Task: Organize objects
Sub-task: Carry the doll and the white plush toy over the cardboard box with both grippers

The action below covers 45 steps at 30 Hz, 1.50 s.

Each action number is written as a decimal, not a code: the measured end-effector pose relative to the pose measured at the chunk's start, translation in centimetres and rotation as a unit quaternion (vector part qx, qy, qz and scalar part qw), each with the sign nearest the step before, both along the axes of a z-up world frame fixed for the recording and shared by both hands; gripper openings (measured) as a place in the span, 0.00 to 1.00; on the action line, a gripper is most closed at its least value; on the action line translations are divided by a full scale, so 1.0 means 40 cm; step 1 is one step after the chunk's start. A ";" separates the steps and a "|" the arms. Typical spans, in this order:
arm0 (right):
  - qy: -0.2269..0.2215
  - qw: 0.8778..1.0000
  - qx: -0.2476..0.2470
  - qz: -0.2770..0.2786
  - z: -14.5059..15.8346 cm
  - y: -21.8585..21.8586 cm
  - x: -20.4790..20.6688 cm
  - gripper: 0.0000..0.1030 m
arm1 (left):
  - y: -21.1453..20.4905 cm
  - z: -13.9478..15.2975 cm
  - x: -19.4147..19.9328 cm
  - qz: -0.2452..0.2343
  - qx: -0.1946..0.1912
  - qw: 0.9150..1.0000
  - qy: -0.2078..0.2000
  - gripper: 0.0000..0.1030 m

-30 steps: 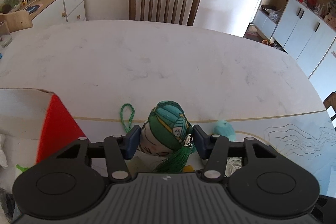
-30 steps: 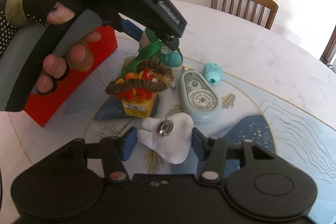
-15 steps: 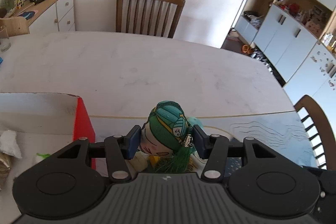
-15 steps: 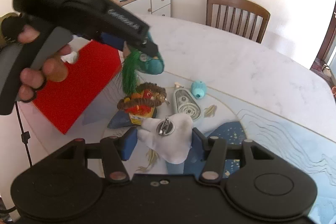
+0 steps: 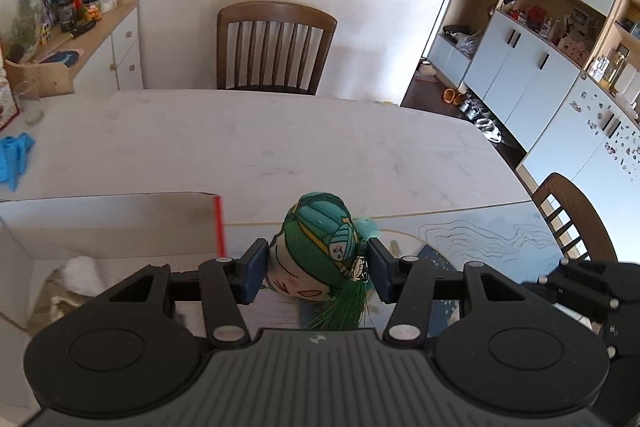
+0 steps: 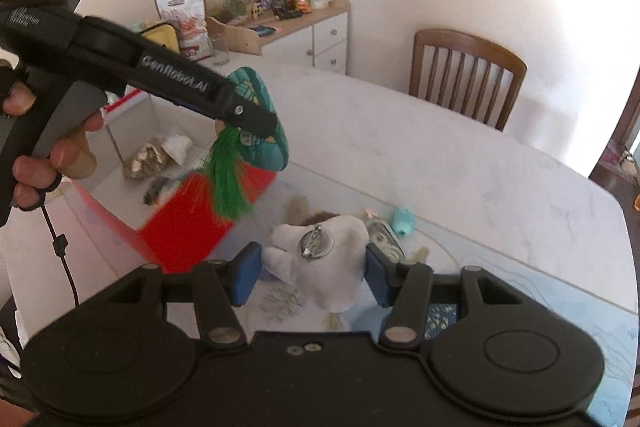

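Note:
My left gripper (image 5: 318, 269) is shut on a green-haired plush doll head (image 5: 320, 247) with a green tassel and holds it in the air beside the red box (image 6: 192, 223). In the right wrist view the doll (image 6: 256, 131) hangs over the box's near right corner. My right gripper (image 6: 314, 267) is shut on a white plush badge (image 6: 320, 267) with a metal pin on its back, lifted above the table. The box's white inside (image 5: 100, 227) holds several small items.
On the blue-patterned mat (image 6: 560, 291) lie a teal sharpener-like item (image 6: 402, 221), a correction tape case (image 6: 382, 233) and other small things, partly hidden behind the badge. Wooden chairs (image 5: 276, 47) stand around the white table (image 5: 280, 147). A blue cloth (image 5: 14, 155) lies far left.
Both grippers rose with their objects. The left gripper carried the doll leftward, up over the red box's corner. The right gripper lifted the white badge higher off the mat.

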State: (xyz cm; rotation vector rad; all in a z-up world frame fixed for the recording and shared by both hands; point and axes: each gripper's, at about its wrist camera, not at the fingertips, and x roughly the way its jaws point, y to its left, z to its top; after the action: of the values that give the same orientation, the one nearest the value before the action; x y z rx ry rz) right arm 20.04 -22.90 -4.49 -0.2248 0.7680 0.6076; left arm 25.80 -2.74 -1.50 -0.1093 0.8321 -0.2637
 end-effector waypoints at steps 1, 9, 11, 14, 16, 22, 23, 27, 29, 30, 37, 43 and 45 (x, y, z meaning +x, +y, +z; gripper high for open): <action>-0.002 1.000 0.001 0.003 0.010 0.011 -0.004 0.52 | 0.015 0.008 -0.009 0.001 0.001 1.000 -0.002 0.50; -0.010 1.000 0.013 0.023 0.064 0.100 -0.027 0.52 | 0.141 0.056 -0.069 0.015 0.007 1.000 -0.009 0.51; -0.012 0.999 0.013 0.029 0.068 0.125 -0.029 0.52 | 0.177 0.061 -0.077 0.024 0.014 1.000 -0.012 0.51; -0.018 0.999 0.011 0.038 0.076 0.165 -0.027 0.53 | 0.236 0.062 -0.088 0.040 0.018 0.999 -0.012 0.51; -0.022 0.999 0.009 0.044 0.079 0.192 -0.026 0.53 | 0.273 0.059 -0.091 0.051 0.023 0.998 -0.011 0.51; -0.026 0.998 -0.004 0.061 0.064 0.284 -0.009 0.53 | 0.372 0.039 -0.100 0.074 0.045 0.996 -0.004 0.51; -0.025 0.998 -0.006 0.064 0.059 0.301 -0.005 0.53 | 0.386 0.035 -0.101 0.077 0.047 0.996 -0.002 0.51; -0.018 0.997 -0.021 0.075 0.032 0.375 0.013 0.53 | 0.439 0.005 -0.096 0.085 0.066 0.994 0.007 0.51; -0.016 0.996 -0.028 0.081 0.015 0.416 0.024 0.53 | 0.462 -0.018 -0.088 0.092 0.082 0.992 0.012 0.51; -0.016 0.996 -0.032 0.083 0.006 0.436 0.029 0.53 | 0.473 -0.031 -0.083 0.094 0.090 0.991 0.016 0.51; -0.004 0.994 -0.058 0.090 -0.071 0.550 0.079 0.53 | 0.540 -0.106 -0.045 0.113 0.104 0.987 0.046 0.51; 0.003 0.994 -0.068 0.087 -0.123 0.615 0.128 0.53 | 0.543 -0.150 0.001 0.108 0.114 0.986 0.060 0.51; 0.010 0.994 -0.072 0.085 -0.139 0.631 0.143 0.53 | 0.535 -0.160 0.017 0.100 0.123 0.985 0.062 0.51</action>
State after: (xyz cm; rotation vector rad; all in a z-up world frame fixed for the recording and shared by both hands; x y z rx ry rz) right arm 25.76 2.34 -10.04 -0.4212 0.8185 0.7176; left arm 26.48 18.65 -7.91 0.0231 0.9628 0.0365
